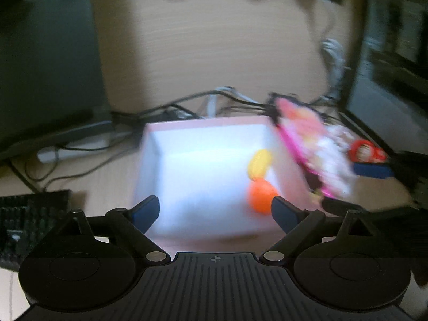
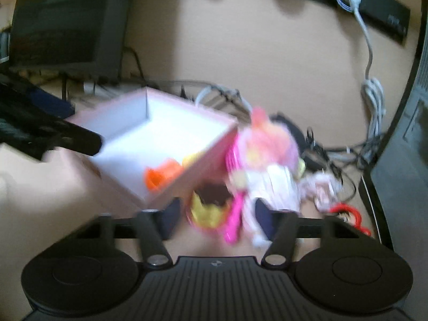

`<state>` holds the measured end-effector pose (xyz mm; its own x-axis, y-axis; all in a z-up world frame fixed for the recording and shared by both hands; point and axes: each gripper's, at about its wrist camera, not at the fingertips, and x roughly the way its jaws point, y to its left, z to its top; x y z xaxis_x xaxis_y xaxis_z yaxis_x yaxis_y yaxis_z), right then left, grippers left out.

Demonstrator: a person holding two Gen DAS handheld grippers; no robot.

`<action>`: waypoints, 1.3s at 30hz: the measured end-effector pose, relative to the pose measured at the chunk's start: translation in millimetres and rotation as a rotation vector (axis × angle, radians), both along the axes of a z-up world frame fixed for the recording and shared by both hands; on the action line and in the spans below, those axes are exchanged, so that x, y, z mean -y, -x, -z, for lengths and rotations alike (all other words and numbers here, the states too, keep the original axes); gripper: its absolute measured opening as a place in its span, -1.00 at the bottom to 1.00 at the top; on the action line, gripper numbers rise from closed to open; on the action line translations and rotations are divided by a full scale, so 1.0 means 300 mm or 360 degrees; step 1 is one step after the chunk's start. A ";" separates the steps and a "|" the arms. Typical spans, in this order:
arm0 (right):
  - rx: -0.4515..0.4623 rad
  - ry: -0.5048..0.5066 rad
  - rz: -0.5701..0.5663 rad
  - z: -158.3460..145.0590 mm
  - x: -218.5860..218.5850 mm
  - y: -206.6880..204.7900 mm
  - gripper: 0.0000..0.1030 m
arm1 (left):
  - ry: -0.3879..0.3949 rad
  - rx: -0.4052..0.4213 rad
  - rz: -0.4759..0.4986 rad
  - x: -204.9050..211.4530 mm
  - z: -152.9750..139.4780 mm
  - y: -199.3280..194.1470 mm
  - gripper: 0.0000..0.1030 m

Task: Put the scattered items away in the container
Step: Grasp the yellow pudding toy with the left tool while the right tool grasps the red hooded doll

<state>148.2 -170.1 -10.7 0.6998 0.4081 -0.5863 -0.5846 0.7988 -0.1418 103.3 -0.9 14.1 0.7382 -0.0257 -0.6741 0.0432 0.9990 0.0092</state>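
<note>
Box on desk, two toys inside; pink packet between right fingers

Box (image 1: 208,171): pink outside, white inside, lid off, on wooden desk (image 1: 214,48). Holds yellow toy (image 1: 259,163) and orange toy (image 1: 261,196) against its right wall, touching or nearly so; blur prevents more.

Left gripper (image 1: 215,214): open wide, nothing between fingers, hovering above near edge of box. Seen from right wrist as dark shape over box's left rim.

Right gripper (image 2: 216,218): fingers apart, pink packet (image 2: 263,165) between them. Right finger appears to meet packet; left finger shows a gap. Grip cannot be told through motion blur. Packet tilted, just right of box's outer wall, outside box.

Red ring (image 2: 347,214) on desk right of packet, well outside box.

Tangle of cables (image 1: 214,101) behind box. Keyboard (image 1: 29,214) at left. White cord (image 2: 370,61) up rear panel to socket.
</note>
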 end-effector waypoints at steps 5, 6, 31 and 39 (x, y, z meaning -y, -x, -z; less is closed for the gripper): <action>-0.0051 0.0023 -0.0012 0.035 0.032 -0.041 -0.21 | -0.0008 -0.0111 0.0194 0.112 0.063 0.053 0.84; -0.0062 0.0028 -0.0015 0.042 0.039 -0.049 -0.21 | -0.0005 -0.0139 0.0217 0.125 0.076 0.060 0.84; 0.0172 0.0293 -0.0566 0.150 -0.053 -0.046 0.09 | -0.0051 -0.0308 0.0267 0.198 0.129 0.124 0.87; 0.0027 0.0230 -0.0415 0.116 0.115 0.120 -0.16 | -0.0045 -0.0213 0.0255 0.214 0.140 0.038 0.87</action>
